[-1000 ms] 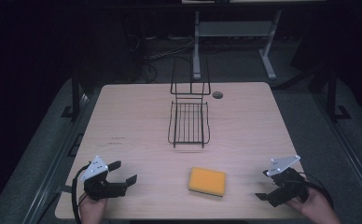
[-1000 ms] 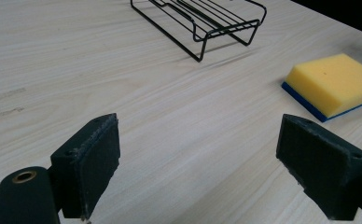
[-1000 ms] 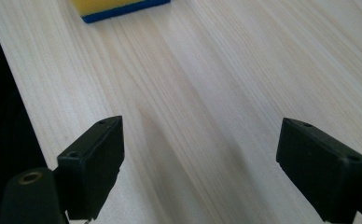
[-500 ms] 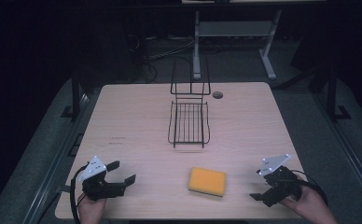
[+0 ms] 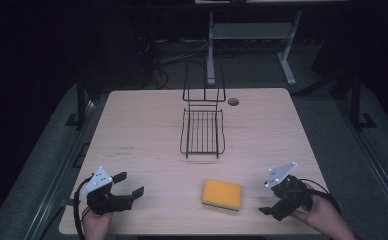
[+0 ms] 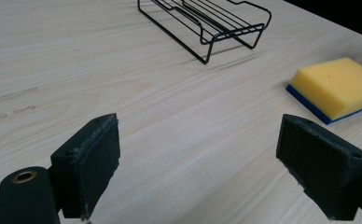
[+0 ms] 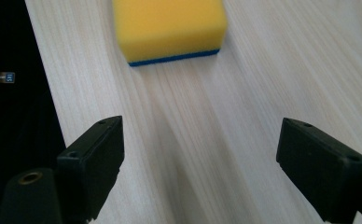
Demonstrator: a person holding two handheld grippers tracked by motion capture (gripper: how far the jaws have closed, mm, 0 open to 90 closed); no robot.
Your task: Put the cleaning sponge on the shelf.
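Right hand-held gripper [image 5: 271, 207], jaws wide and empty near the tabletop's [image 5: 147, 125] front edge, likely should straddle yellow rectangular blue-backed sponge [image 5: 222, 194] squarely before closing.

A yellow sponge [image 5: 222, 194] with a blue underside lies flat near the counter's [image 5: 147, 130] near edge; a black wire rack [image 5: 202, 131] sits mid-counter.
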